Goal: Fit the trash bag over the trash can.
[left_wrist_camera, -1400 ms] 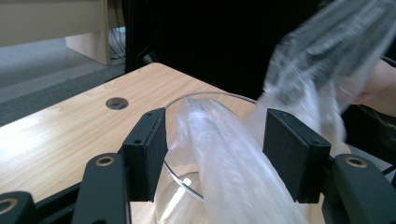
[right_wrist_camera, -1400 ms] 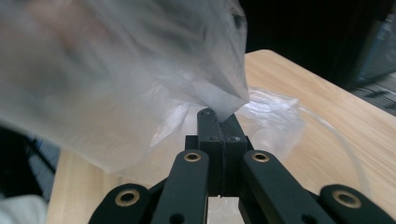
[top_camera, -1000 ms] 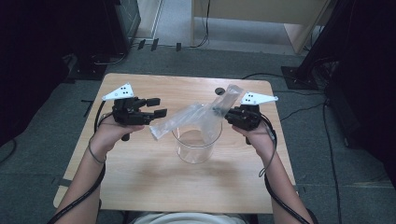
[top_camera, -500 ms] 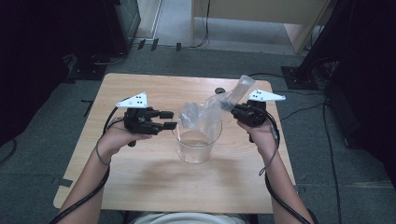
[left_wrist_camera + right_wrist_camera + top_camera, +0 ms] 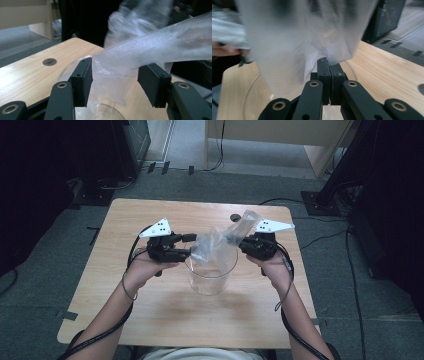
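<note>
While my right tongs point(image 5: 329, 65) clamp the plastic bag point(image 5: 216, 241) above the glass container point(image 5: 210, 276), my left tongs point(image 5: 113, 81), jaws just widened, straddle it unclamped.

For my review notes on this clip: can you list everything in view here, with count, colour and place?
plastic bag: one, clear, crumpled, held above the container between the two grippers
container: one, clear round plastic, mid-table, under the bag
table: one, light wood, with a small round hole near its far edge
floor: grey, around the table
cables: several, black, on the floor beyond and right of the table
furniture: light wood, beyond the table
left gripper: one, black, jaws apart on either side of the bag, just been opening
right gripper: one, black, shut on the bag's edge
forearms: two, coming in from the bottom edge
</note>
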A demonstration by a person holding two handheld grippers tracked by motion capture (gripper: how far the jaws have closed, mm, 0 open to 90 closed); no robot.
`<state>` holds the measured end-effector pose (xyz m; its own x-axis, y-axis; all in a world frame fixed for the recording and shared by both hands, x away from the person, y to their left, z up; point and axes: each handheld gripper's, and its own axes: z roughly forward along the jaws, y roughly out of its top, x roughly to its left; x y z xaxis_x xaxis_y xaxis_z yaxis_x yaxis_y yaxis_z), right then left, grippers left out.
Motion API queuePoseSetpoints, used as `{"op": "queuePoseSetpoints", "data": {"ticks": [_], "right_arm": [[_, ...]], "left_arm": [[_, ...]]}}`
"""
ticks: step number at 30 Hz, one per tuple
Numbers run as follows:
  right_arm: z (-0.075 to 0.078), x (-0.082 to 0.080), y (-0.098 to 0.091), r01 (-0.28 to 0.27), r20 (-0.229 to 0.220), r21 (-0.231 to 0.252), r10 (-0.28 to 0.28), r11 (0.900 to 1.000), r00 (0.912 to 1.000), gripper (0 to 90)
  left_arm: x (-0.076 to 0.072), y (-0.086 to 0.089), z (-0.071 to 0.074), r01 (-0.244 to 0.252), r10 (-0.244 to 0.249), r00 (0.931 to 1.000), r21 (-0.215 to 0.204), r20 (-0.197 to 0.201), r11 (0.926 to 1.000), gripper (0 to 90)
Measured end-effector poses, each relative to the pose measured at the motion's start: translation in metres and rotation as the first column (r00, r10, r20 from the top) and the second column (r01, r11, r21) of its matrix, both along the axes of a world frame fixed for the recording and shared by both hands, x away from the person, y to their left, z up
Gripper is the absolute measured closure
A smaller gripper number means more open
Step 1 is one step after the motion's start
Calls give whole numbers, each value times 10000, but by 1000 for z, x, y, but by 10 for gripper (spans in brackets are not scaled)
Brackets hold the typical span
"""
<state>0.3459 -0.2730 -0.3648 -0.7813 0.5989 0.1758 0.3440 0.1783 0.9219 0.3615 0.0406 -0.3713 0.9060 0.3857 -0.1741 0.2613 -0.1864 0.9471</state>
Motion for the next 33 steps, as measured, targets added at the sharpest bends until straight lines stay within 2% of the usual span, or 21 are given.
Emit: {"op": "queuePoseSetpoints", "data": {"ticks": [3,7,9,11,14,16,19,22,29,33], "right_arm": [[1,-3,4,-378,51,-115,379,9992,9993,894],[1,-7,9,-862,38,-224,863,9960,9963,872],[1,-9,11,-1199,58,-257,1201,9925,9927,800],[1,-10,11,-1335,247,-572,1351,9894,9905,674],[1,-10,6,-1436,331,-640,1460,9876,9887,531],[3,-10,0,-1351,413,-737,1384,9881,9895,520],[4,-8,-11,-1282,321,-672,1306,9895,9909,520],[4,-6,-21,-1102,330,-707,1127,9914,9931,522],[-3,-2,-39,-939,3,-865,943,9918,9955,524],[-6,2,-47,-530,29,-769,534,9956,9986,570]], "left_arm": [[3,-2,-1,-372,372,9993,-18,22,9993,484],[6,-6,0,-448,447,9990,-140,-46,9989,637],[8,-9,-1,-546,546,9985,57,-64,9985,779],[10,-9,-2,-526,530,9981,138,-305,9985,868],[11,-8,-3,-555,562,9978,201,-356,9983,890],[12,-5,-3,-627,633,9973,164,-378,9979,892],[14,0,-2,-698,697,9964,-13,-482,9976,892],[16,3,-1,-738,734,9957,-52,-565,9973,892],[18,8,-1,-676,673,9951,-29,-729,9977,892],[19,12,-1,-607,605,9951,-7,-776,9982,892]]}}
